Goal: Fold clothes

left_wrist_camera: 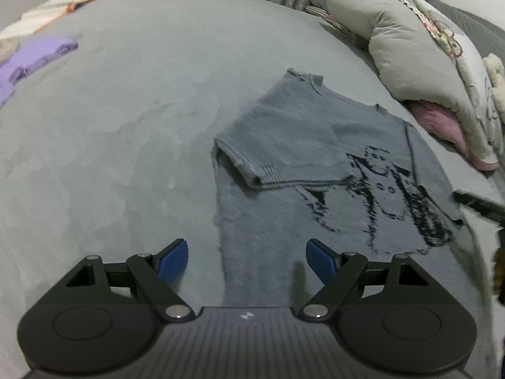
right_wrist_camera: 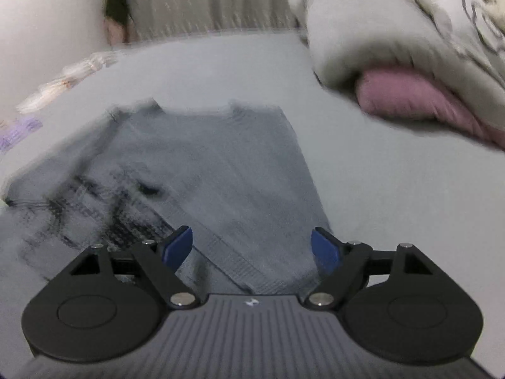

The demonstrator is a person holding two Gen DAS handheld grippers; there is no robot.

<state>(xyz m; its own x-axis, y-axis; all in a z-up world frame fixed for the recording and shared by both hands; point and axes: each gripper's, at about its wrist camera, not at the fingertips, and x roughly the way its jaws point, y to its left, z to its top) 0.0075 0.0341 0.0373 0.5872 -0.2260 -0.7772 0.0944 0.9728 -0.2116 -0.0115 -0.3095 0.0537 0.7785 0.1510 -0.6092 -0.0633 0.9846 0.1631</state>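
A grey knitted sweater with a black cat-like pattern lies flat on the grey bed cover, one sleeve folded across its chest. My left gripper hovers over the sweater's lower left edge, jaws wide apart and nothing between them. In the blurred right wrist view the same sweater fills the middle, a folded sleeve running down toward the camera. My right gripper stands open above that sleeve, its blue pads clear of the cloth. A dark part of the right gripper shows at the left view's right edge.
A grey quilt with a pink cushion under it is heaped at the right, close to the sweater. Purple clothing and white printed cloth lie far left. Curtains hang behind the bed.
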